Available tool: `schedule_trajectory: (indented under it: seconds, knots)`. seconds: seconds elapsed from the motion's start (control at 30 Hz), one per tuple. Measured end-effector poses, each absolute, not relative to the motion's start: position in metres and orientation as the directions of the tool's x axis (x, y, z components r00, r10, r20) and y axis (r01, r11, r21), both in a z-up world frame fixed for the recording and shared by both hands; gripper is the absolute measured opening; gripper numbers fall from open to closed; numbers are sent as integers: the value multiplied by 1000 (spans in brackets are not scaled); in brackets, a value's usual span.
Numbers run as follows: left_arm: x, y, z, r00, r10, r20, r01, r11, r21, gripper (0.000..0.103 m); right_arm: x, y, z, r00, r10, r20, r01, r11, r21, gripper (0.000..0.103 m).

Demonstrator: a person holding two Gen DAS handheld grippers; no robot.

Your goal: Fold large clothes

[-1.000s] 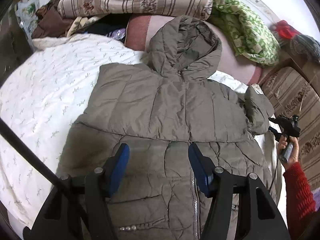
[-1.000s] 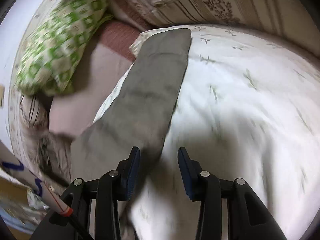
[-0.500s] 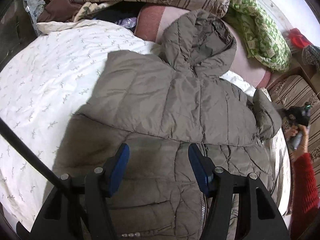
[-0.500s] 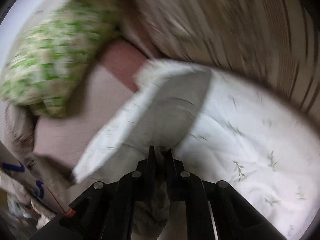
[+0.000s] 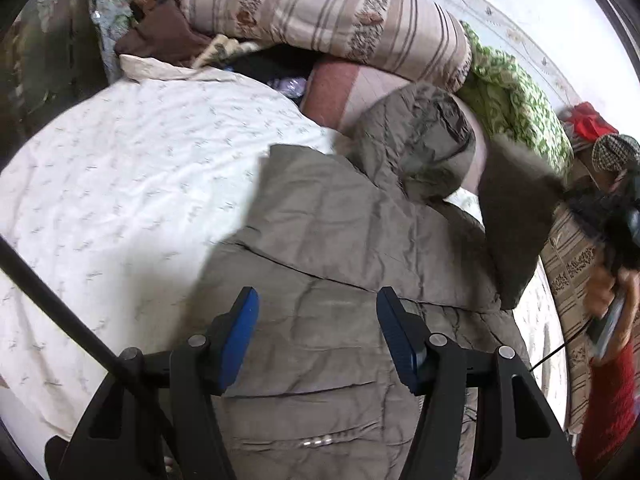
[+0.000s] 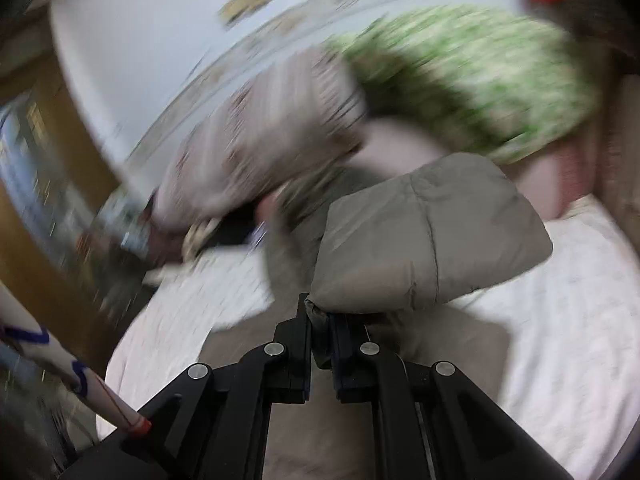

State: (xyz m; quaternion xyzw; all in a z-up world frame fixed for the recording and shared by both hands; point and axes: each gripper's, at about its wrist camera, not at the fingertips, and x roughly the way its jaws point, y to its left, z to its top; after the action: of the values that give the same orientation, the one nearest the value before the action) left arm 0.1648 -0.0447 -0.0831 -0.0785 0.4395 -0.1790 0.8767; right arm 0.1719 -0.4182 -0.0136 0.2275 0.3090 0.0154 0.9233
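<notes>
Your jacket (image 5: pixel 344 240) lies spread on the white bedspread (image 5: pixel 120 184) with its front up, the hood (image 5: pixel 416 140) reaching onto the pink pillow (image 5: pixel 352 88) near the head of the bed, so the body is flat and ready to take a fold. Your right gripper (image 6: pixel 320 332) has its jaws pressed together on the cuff end of the right sleeve (image 6: pixel 428 240), and the sleeve stands lifted off the bedspread, which I judge is so you can carry it across onto the chest. The right wrist view is blurred, so the background tells little. Your left gripper (image 5: pixel 318 336) hovers with its blue pads (image 5: pixel 240 332) spread wide over the lower front of the jacket, pinching nothing; it seems placed to press the body down should the sleeve drag it. Watch that the puffy sleeve lands flat.
</notes>
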Motion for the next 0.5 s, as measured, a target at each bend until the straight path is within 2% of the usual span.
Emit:
schedule_trajectory:
  seconds: [0.1,0.2,0.23,0.3,0.4,0.5]
  knots:
    - [168,-30,-82,554,-380,-741,223,925,-307,60,188,-368,-58,738,230,-634,88,900,428,11]
    - [173,-23,-84,547,-384,-744,215,923,-318,60,203,-330,-100,676,212,-705,105,920,377,17]
    - [174,-22,-85,543,-388,-745,216,922,-322,60,205,-323,-112,657,218,-722,107,921,375,22]
    - [178,-21,-85,533,-405,-743,222,914,-339,61,202,-310,-128,629,248,-736,93,917,389,51]
    - [185,-32,-88,524,-419,-742,243,908,-341,64,183,-307,-127,642,258,-722,58,922,382,69]
    - [193,-49,-93,504,-443,-741,277,896,-347,64,163,-310,-119,652,253,-715,32,933,359,75]
